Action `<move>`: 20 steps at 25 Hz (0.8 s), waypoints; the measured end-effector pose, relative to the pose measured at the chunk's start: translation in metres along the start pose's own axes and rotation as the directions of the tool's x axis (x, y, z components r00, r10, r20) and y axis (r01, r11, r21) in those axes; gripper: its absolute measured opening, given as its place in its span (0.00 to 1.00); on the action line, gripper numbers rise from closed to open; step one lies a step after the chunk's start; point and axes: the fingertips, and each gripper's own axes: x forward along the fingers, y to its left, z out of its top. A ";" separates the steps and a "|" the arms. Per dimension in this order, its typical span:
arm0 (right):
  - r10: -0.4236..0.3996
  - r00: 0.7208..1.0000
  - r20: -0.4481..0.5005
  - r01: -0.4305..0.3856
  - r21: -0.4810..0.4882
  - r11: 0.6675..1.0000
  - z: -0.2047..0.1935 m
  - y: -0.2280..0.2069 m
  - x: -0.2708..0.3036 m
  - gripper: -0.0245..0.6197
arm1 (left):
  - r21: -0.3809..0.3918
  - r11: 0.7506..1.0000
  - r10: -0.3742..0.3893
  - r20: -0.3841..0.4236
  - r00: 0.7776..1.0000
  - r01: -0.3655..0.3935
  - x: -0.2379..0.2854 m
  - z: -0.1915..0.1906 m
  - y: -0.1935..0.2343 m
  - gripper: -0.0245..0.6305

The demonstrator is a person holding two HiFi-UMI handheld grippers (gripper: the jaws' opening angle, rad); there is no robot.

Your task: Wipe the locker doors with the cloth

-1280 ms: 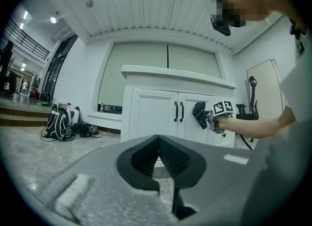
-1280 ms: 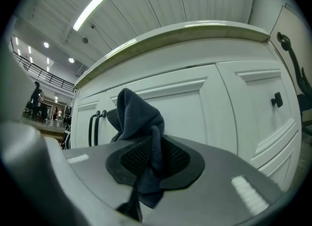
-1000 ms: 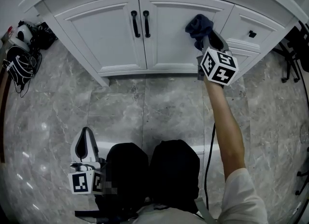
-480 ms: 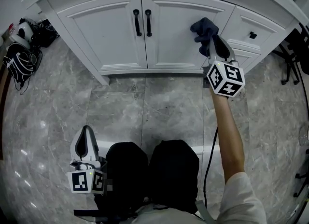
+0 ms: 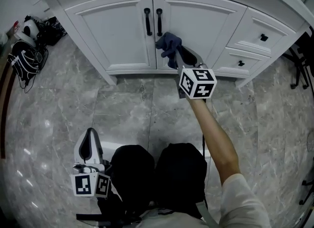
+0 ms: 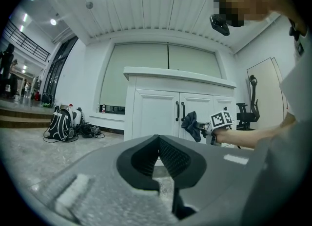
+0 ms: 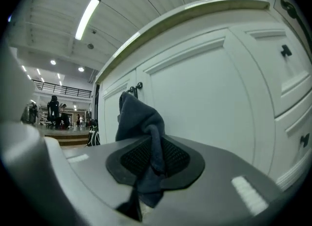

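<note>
Head view, cloth: we see the dark blue-grey rumpled cloth (image 5: 168, 43) bunched at the inner edge of the white panelled right door (image 5: 203, 18), at 5 o'clock of the two black bar handles (image 5: 153, 21).
Head view, right hand-held gripper: the right hand-held gripper (image 5: 175, 57) reaches in from 6 o'clock on an outstretched arm, with its marker cube facing us.
Head view, left hand-held gripper: the left hand-held gripper (image 5: 89, 138) sits at 7 o'clock, low over the grey marble floor (image 5: 127, 109) and well apart from the doors.
Left gripper view, jaws: they meet tip to tip with nothing between them. The cloth shows far ahead at 1 o'clock.
Right gripper view, jaws: they are partly closed, and the ribbed pads clamp a fold of the cloth. The rest of it stands up towards 11 o'clock, and the door fills 1 to 3 o'clock just beside it. We cannot tell whether the cloth touches the door.
Step in hand: we judge it a wiping pass on the right door, low and near the handles.
Next move: it calls for pressing the cloth flat to the panel and sweeping across while steering clear of the handles. The white left door (image 5: 115, 30) wants the same.
</note>
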 end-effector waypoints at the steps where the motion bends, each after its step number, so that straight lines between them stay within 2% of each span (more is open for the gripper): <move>1: -0.002 1.000 -0.020 0.002 0.007 1.000 -0.007 0.002 0.009 0.14 | 0.002 1.000 0.006 0.000 1.000 -0.006 -0.001 0.001 0.003 0.04; 7: -0.067 0.996 -0.057 0.066 -0.022 0.998 -0.010 -0.019 0.031 0.14 | 0.008 0.999 0.035 -0.001 0.999 -0.035 -0.006 0.002 0.016 0.04; 20: -0.227 0.973 -0.041 0.221 -0.129 0.967 0.011 -0.113 -0.025 0.14 | 0.004 1.000 0.005 -0.002 1.000 -0.005 0.002 0.000 0.003 0.04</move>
